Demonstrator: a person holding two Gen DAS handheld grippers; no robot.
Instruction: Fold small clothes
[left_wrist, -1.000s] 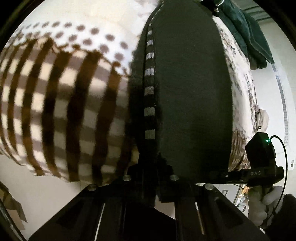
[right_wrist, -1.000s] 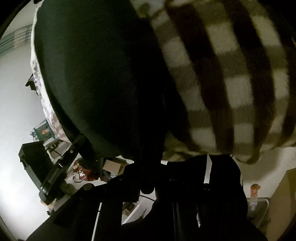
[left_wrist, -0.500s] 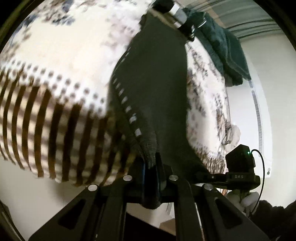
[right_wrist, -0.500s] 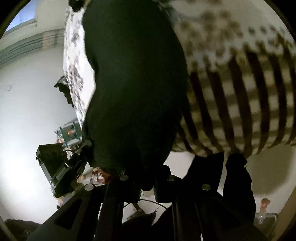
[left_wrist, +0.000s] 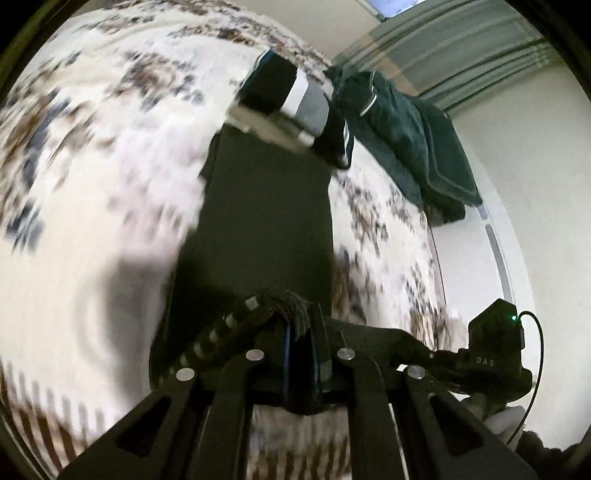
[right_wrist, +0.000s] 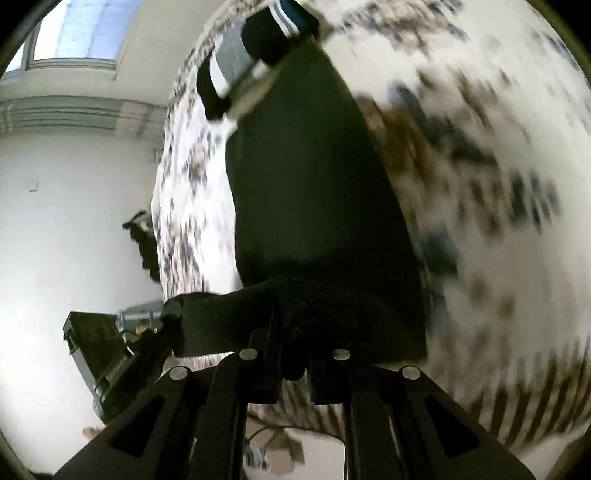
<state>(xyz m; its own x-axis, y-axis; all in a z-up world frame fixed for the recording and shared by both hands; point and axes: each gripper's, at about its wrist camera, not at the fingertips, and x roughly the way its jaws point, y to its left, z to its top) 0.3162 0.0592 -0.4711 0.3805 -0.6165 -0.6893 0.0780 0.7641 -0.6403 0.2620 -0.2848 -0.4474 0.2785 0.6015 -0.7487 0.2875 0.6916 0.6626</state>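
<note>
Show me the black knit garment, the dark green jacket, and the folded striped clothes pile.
black knit garment (left_wrist: 266, 221): left wrist view, flat middle panel.
dark green jacket (left_wrist: 410, 140): left wrist view, crumpled centre.
folded striped clothes pile (right_wrist: 236, 62): right wrist view, grey-and-white band.

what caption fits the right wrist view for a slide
Right gripper clamps the near edge of a dark garment stretched over a patterned blanket.

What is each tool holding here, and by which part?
Both grip one dark garment by its near edge: the left tool at the striped-trim corner, the right tool at the opposite corner.
</note>
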